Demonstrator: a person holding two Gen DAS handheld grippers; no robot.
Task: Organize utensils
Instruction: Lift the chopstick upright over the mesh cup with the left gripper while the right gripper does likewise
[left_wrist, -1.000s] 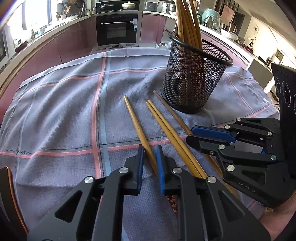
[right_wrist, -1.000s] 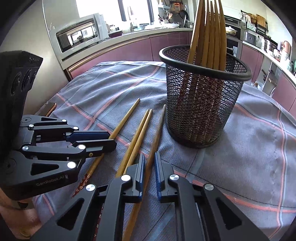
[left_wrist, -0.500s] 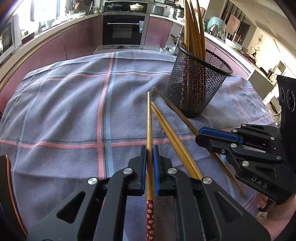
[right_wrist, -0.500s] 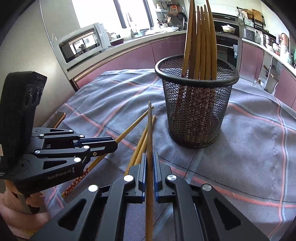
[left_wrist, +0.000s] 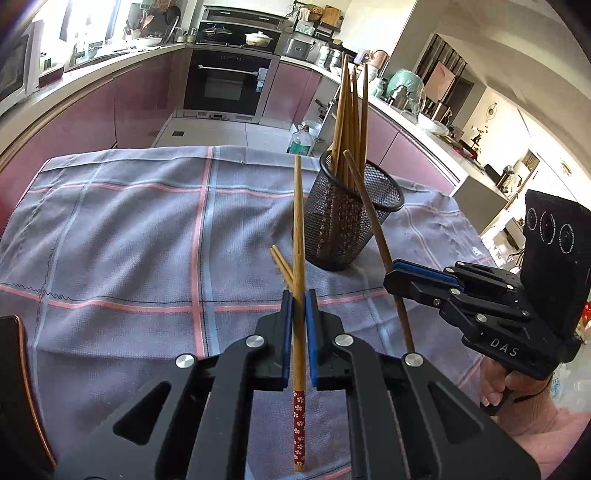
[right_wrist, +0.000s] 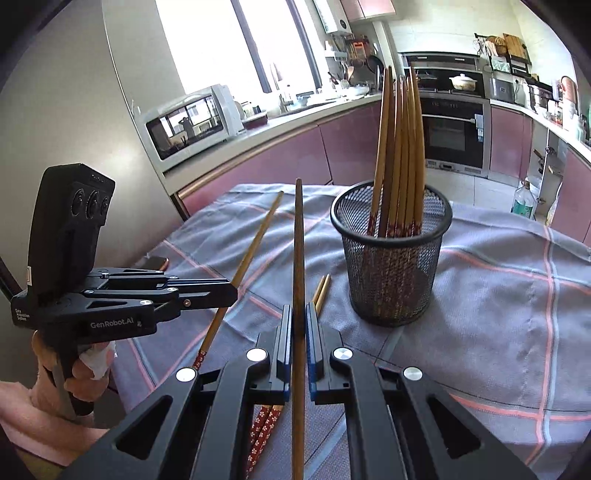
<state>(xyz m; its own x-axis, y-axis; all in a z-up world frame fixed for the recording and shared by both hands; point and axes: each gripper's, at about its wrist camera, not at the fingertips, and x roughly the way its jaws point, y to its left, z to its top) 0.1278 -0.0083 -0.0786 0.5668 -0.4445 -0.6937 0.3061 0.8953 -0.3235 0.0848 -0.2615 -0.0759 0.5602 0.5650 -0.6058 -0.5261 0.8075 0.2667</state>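
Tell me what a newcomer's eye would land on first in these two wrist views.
First, the two black hand-held grippers, each with jaws shut on one wooden chopstick raised off the cloth: the left gripper holds a light one with a red flowered end, the right gripper a darker brown one. Behind them stands the black wire-mesh cup full of upright chopsticks, on the grey checked tablecloth where two more chopsticks lie.

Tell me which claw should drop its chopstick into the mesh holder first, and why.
Right, probably. The right claw is shut on a dark chopstick, and the mesh holder sits just beside its tip. The left claw, shut on a lighter chopstick, is farther off.
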